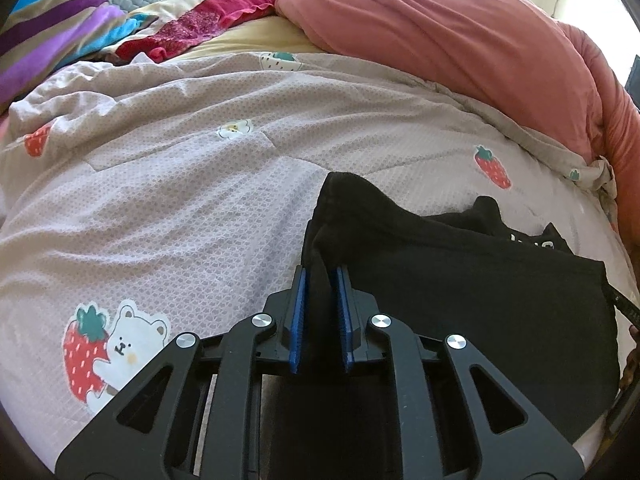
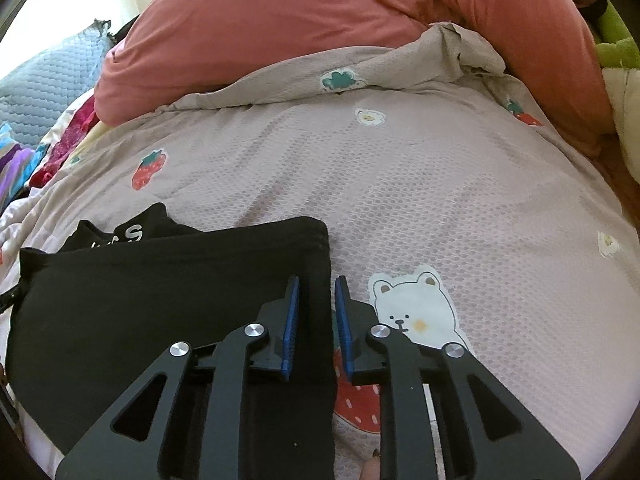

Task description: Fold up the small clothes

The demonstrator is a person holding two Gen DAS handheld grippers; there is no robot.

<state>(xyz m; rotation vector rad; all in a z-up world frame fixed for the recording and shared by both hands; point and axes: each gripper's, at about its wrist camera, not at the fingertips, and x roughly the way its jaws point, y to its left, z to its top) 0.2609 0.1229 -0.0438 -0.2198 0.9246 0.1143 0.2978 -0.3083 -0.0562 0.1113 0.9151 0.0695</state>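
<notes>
A small black garment with white lettering lies folded over on the pink strawberry-and-bear bedsheet. In the left wrist view the black garment (image 1: 480,292) fills the lower right, and my left gripper (image 1: 321,274) is shut on its left edge, cloth bunched between the blue pads. In the right wrist view the black garment (image 2: 160,280) fills the lower left, and my right gripper (image 2: 317,282) is closed around its right edge, the cloth between the blue pads. The lettered part (image 2: 128,236) peeks out at the garment's far edge.
A rolled salmon-pink duvet (image 1: 460,36) lies along the far side of the bedsheet (image 1: 180,200). Striped and red clothes (image 1: 72,36) are piled at the far left. A blue quilted pillow (image 2: 44,84) and a green plush (image 2: 616,44) sit at the edges.
</notes>
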